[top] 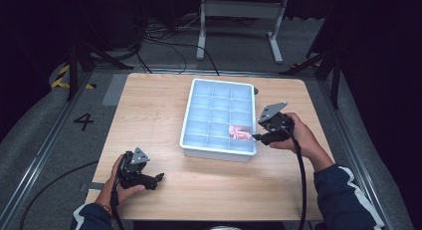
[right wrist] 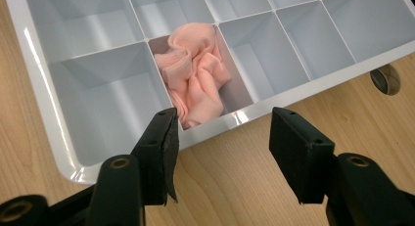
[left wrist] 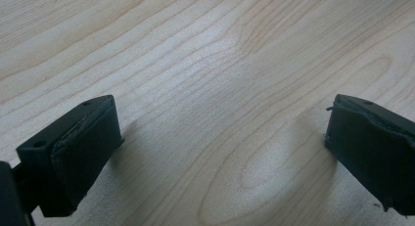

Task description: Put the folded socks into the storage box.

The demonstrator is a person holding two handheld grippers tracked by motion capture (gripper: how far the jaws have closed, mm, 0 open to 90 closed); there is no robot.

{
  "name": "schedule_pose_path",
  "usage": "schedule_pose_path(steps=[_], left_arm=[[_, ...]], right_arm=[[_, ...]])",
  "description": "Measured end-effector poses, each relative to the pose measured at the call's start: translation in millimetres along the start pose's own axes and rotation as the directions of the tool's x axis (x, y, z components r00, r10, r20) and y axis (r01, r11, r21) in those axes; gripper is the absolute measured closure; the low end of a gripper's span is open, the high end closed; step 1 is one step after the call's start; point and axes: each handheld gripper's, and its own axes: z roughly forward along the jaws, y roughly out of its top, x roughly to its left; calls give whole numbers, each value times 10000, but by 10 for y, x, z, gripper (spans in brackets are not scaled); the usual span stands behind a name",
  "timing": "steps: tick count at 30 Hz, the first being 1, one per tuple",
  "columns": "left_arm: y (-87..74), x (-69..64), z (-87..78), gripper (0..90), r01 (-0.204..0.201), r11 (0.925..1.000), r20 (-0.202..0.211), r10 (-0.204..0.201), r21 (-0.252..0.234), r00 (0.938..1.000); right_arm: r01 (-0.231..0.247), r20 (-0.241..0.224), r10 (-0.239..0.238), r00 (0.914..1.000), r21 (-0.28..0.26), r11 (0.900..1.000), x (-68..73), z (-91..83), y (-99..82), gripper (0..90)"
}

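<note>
1. High view: your right gripper (top: pixel 257 136) hovers at the right wall of the white divided tray (top: pixel 189 124) on the wooden table (top: pixel 149 110), its jaws spread with nothing between them.
2. Right gripper view: the crumpled pink cloth (right wrist: pixel 195 74) lies in a compartment along the tray's right edge, just beyond your open jaws.
3. Left gripper view: your left gripper (left wrist: pixel 222 147) sits low over bare wood at the table's near left, well apart from the tray, jaws wide and empty.
</note>
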Motion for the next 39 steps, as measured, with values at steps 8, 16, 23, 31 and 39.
schedule_pose_path(steps=[8,16,23,31,39], left_arm=[[-1,-2,0,3,23,10000,28,-23,12,10000],[-2,-2,1,3,25,10000,9,-25,-22,10000],[-1,2,-2,4,-49,10000,-32,49,10,10000],[0,3,-3,4,-55,10000,-23,55,19,10000],[-2,-1,-2,4,-9,10000,-9,9,13,10000]], right_arm=[[-73,150,74,9999,-72,9999,27,-81,-85,451],[-99,266,103,9996,-155,9998,54,-116,-196,445],[-180,341,189,9992,-257,9995,55,-154,-309,433],[-244,434,254,9987,-224,9995,51,-154,-498,417],[-209,388,216,9990,-191,9996,88,-149,-690,413]])
